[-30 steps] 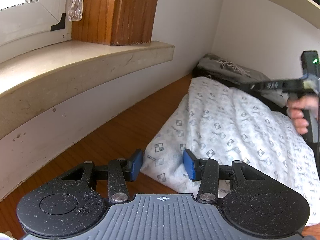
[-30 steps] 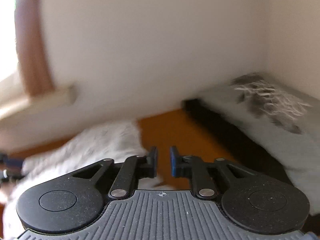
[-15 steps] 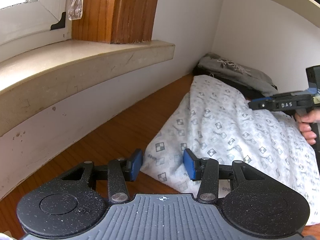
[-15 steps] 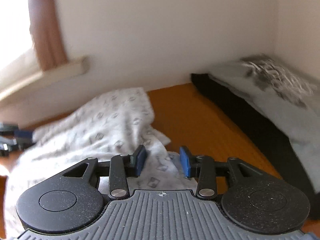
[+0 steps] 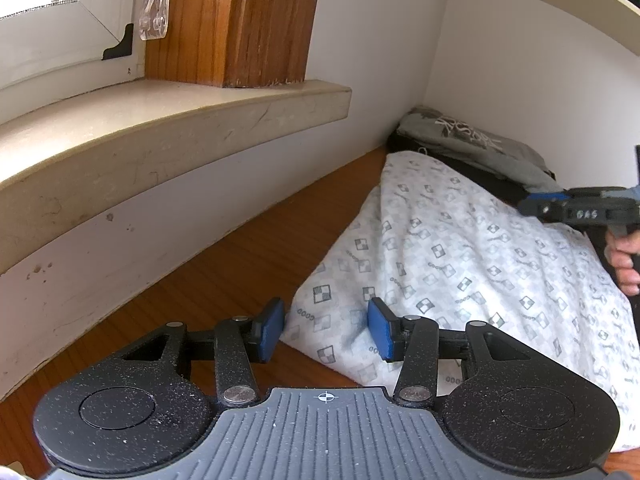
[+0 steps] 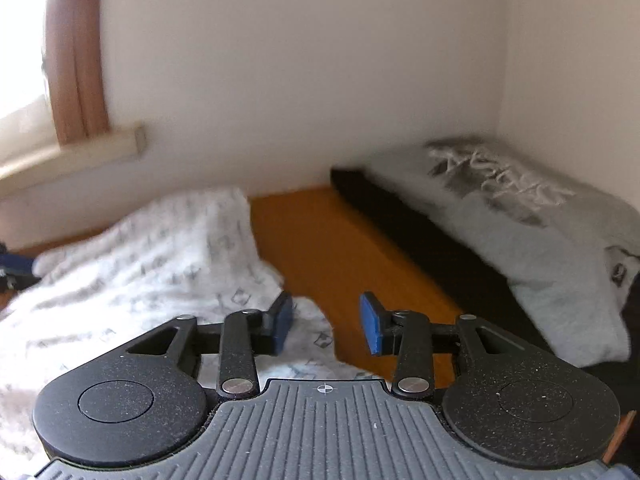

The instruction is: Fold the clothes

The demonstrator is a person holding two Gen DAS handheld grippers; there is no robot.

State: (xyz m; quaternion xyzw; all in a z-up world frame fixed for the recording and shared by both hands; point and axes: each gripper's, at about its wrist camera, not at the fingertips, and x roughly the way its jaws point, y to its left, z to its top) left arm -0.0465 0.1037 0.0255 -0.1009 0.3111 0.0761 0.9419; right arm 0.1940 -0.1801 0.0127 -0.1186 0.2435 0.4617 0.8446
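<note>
Wooden desk (image 5: 248, 264) in a white-walled corner, under a window sill (image 5: 168, 120).
Left gripper (image 5: 326, 330) gapes around the patterned white garment's (image 5: 460, 264) corner, pads not pressing; right gripper (image 6: 326, 322) hovers part-open over its far edge, beside folded grey clothes (image 6: 532, 216).

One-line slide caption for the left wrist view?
Open left gripper at the corner of a white patterned garment on a wooden table; right gripper above its far side.

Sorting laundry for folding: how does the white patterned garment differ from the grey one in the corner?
The white garment carries a small repeated check print; the grey garment has one large scribbled graphic. The white one lies rumpled on the wooden surface; the grey one lies flatter on something black. Neither is gripped.
</note>
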